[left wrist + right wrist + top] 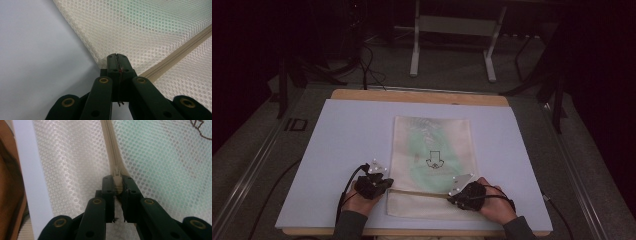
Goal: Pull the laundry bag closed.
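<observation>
1 cream-white mesh zip bag (432, 165) with a pale green item inside is laid flat on the pale lavender board (337, 150) covering the wooden counter (417, 96), near the person's edge. The left claw (117, 57) is pressed together on the bag's edge at the end of the beige zipper (180, 55), apparently to anchor it, while the right claw (117, 182) is pinched on the zipper's slider (117, 173), apparently for it to be drawn along. 2 claws, 1 bag and 1 zipper are counted.

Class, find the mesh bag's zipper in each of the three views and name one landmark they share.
High view: zipper crosses the bag's near end, between both grippers.
Left gripper view: zipper slants from the fingers to the right edge.
Right gripper view: zipper runs from top centre down to the fingers.
Shared landmark: the green patch inside the bag.
</observation>
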